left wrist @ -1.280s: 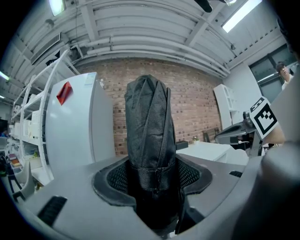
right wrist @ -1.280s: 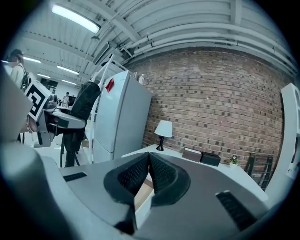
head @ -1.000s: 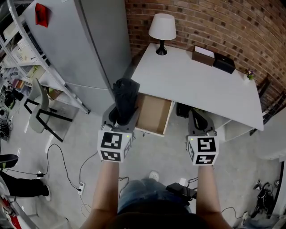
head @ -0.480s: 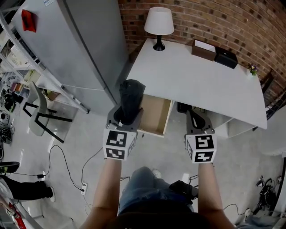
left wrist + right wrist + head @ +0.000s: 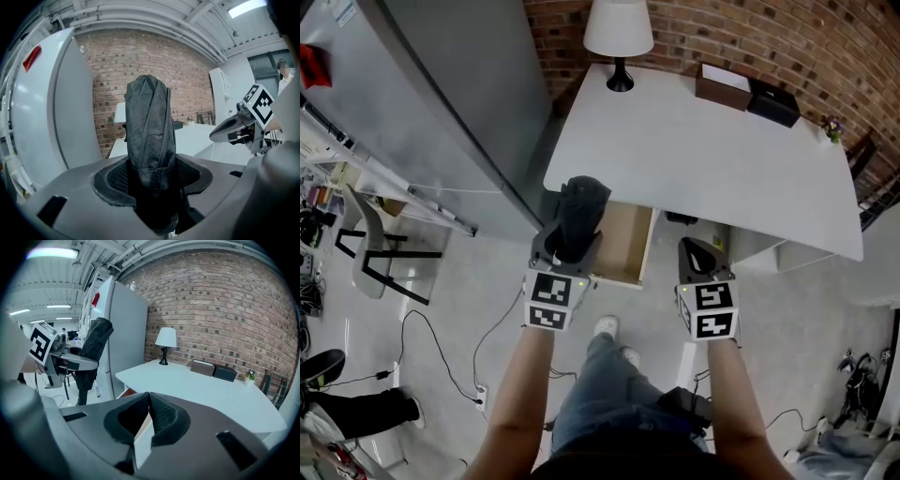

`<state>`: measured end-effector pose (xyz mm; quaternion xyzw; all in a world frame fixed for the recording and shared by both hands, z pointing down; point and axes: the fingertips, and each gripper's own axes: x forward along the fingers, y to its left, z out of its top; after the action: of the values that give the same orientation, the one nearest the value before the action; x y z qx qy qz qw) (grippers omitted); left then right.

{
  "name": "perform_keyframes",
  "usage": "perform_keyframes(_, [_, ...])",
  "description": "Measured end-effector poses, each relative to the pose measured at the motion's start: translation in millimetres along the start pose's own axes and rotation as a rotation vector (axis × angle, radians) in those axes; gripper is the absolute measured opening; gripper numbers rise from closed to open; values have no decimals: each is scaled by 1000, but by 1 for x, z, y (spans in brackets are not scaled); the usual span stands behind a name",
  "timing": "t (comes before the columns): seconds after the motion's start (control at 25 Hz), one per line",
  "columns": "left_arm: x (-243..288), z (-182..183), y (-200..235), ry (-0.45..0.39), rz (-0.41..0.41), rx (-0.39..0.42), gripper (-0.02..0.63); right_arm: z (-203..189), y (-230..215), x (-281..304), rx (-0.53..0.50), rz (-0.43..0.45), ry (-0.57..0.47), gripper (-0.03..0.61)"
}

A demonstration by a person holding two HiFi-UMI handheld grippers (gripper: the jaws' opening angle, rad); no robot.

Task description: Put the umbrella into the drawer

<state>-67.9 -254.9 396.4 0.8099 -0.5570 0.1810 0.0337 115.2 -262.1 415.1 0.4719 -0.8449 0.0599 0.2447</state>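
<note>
**A:** Left gripper (image 5: 150, 180): jaws partway open, clamped on the lower part of the folded black umbrella (image 5: 149, 126), with its upper end pointing forward past the jaws. And the right gripper (image 5: 147, 416)?

**B:** Jaws together, holding nothing. Hangs to the right of the open drawer (image 5: 623, 246), in front of the white bench (image 5: 722, 159).

**A:** Changed since a second ago?

**B:** Both grippers brought lower and nearer the bench. Umbrella carried from left of the drawer to overlapping its left wall in the head view. Same grip throughout. Drawer open as before, apparently empty.

**A:** Meaning for the task?

**B:** Approach nearly finished, by this reading. Umbrella not yet inside. Left to do: tip it down into the drawer, then open the jaws.
</note>
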Motion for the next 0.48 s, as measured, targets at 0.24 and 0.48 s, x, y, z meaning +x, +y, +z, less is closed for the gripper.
perform_keyframes(0.24, [39, -24, -3, 19, -111, 72, 244, -23, 3, 30, 31, 5, 78, 0])
perform_keyframes(0.48, [72, -55, -13, 80, -224, 150, 244, -41, 8, 57, 26, 23, 149, 0])
